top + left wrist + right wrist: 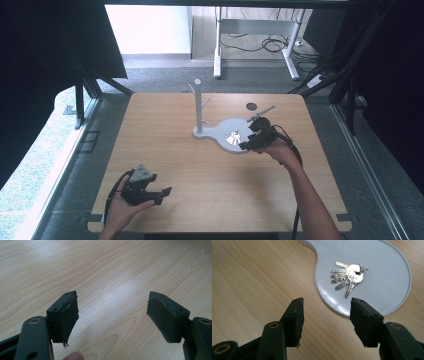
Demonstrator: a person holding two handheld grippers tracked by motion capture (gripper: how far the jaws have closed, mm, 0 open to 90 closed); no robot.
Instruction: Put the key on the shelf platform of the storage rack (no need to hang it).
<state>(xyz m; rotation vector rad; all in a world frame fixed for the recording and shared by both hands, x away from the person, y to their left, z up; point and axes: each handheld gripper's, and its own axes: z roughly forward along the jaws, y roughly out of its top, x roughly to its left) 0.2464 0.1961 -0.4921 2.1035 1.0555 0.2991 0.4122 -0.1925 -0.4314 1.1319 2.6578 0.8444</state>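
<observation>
**Q:** Silver metal is seen on the tray — what is it?

**A:** A bunch of keys (349, 276) is shown, several bright silver keys joined on one ring. The blades are fanned out like fingers, and the heads are gathered at the ring. The bunch is laid flat on a pale grey tray (387, 290), near the middle of its rounded part.

**Q:** How is the tray shaped, and what else is held by it?

**A:** A rounded, teardrop outline with a low raised rim is seen. In the high view the narrow end of the tray (222, 131) is joined to the foot of an upright grey post (198, 105) with short pegs sticking out near the top. The keys (233, 138) are the only loose thing lying in it. The tray is set on a light wooden table (200, 170).

**Q:** Where are the grippers placed?

**A:** The right gripper (325, 320) is held just short of the tray's near edge, aimed at the keys. Its jaws are spread apart, and nothing is gripped between them. In the high view it is seen at the tray's right side (250, 142). The left gripper (112, 317) is held well apart from the tray, over bare wood near the table's front left (162, 192). Its jaws are also parted wide, with nothing between them.
</observation>
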